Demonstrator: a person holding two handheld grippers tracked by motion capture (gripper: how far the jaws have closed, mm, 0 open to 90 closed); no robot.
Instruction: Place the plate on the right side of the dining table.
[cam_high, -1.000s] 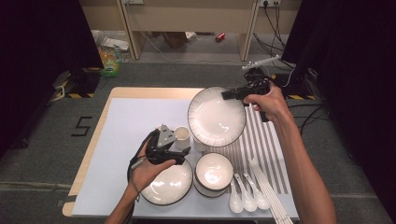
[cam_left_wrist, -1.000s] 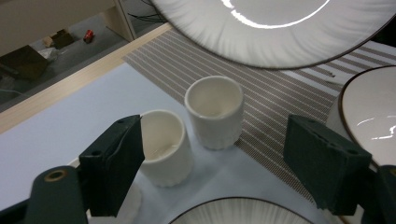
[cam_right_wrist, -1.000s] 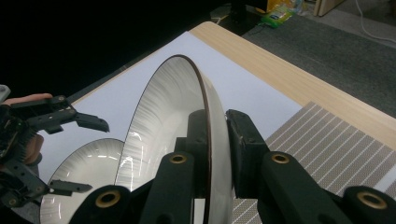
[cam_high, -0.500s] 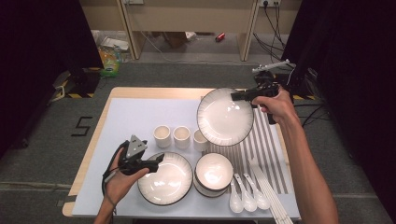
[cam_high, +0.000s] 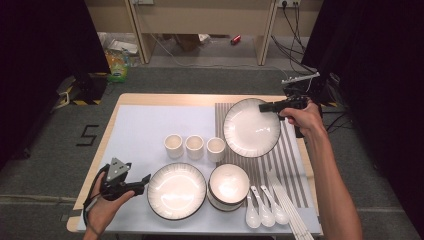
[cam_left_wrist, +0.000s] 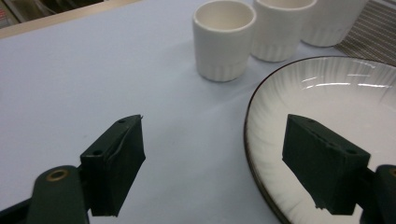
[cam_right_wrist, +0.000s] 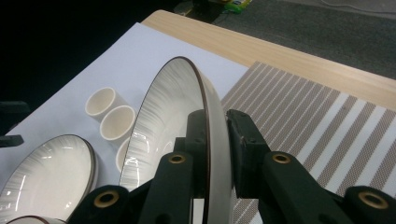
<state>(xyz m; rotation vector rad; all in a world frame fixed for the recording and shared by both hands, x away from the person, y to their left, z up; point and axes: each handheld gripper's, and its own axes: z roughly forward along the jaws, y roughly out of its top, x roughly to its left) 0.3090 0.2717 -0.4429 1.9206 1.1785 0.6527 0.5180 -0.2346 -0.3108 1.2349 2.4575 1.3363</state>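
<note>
Layout, high view. Three cups (cam_high: 194, 146) stand in a row at mid-table. Just before them: a plate (cam_high: 176, 190) at left, a stack of bowls (cam_high: 229, 185) to its right. Right of the bowls lie three spoons (cam_high: 265, 212), then chopsticks (cam_high: 290, 210), on the striped mat (cam_high: 295, 165). A second plate (cam_high: 251, 127) sits behind and right of the cups, above the mat, its rim clamped in the right gripper (cam_high: 270, 107). The left gripper (cam_high: 142, 181) is just left of the near plate.

held plate (cam_high: 251, 127): white, dark rim, fine grey ribbing | placemat (cam_high: 290, 165): brown-and-white stripes | cups (cam_high: 194, 146): cream | bench (cam_high: 150, 125): pale blue sheet, wood edge | spoons (cam_high: 265, 212): white
</note>
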